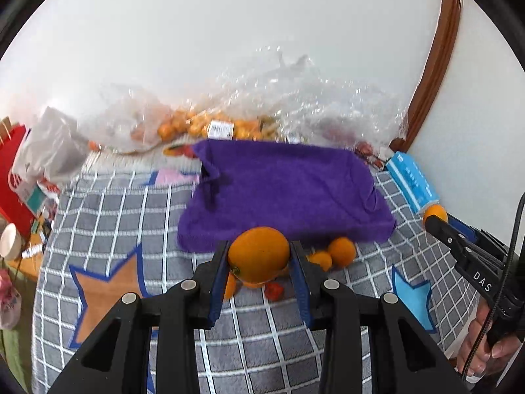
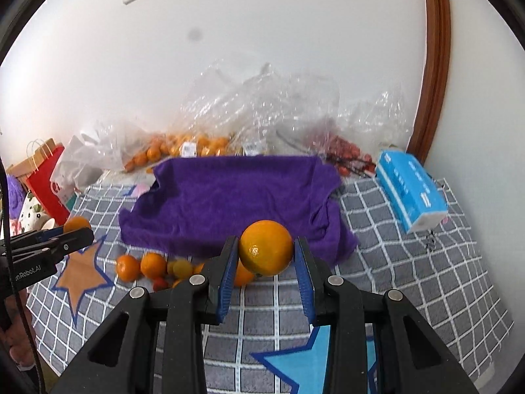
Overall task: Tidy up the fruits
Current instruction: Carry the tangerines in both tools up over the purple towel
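My left gripper is shut on a large orange, held above the checked mat. My right gripper is shut on another large orange. A purple towel lies spread behind both; it also shows in the right wrist view. Small oranges and a red fruit lie on the mat at the towel's near edge; in the right wrist view they form a loose row. The right gripper shows at the right edge of the left wrist view, the left one at the left edge of the right wrist view.
Clear plastic bags with small oranges and red fruit lie against the wall. A blue tissue pack sits right of the towel. A red paper bag and clutter stand at the left. A brown door frame rises at right.
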`<state>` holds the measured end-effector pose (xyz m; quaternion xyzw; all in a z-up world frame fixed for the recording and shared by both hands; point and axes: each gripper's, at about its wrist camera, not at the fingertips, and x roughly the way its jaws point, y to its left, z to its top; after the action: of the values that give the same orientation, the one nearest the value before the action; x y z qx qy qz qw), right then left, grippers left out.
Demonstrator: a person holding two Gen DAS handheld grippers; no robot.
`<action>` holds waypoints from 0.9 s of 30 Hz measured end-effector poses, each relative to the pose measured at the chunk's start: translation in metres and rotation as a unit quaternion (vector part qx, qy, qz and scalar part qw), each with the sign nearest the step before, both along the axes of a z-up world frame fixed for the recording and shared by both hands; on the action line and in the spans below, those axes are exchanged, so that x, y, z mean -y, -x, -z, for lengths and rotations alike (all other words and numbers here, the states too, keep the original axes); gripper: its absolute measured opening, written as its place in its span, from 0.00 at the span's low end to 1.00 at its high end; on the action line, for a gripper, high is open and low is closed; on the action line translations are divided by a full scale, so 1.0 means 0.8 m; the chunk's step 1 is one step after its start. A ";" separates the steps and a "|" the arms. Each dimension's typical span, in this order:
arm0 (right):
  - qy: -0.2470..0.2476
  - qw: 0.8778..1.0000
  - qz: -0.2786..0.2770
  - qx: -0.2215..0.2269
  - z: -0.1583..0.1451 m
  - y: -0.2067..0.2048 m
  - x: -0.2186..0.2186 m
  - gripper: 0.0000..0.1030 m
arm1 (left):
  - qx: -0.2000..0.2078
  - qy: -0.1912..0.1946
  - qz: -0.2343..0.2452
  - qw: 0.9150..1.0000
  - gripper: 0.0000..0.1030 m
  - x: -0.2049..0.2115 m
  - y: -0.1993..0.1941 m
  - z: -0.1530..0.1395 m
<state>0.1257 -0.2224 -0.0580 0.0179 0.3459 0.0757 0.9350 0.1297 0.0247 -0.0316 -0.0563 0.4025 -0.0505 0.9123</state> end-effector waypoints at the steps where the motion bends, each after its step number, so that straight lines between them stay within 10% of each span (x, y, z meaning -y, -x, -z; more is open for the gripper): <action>1: 0.000 1.000 0.000 0.001 -0.003 -0.003 0.000 0.33 | 0.002 -0.001 0.000 1.000 0.33 0.000 -0.003 -0.004; 27: 0.001 1.000 0.004 0.027 -0.039 -0.094 -0.007 0.33 | 0.027 0.006 0.001 1.000 0.33 -0.009 -0.089 -0.043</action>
<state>0.2008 -0.2171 -0.0268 0.0158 0.3208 0.0724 0.9442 0.2013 0.0319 0.0032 -0.0601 0.3775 -0.0557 0.9224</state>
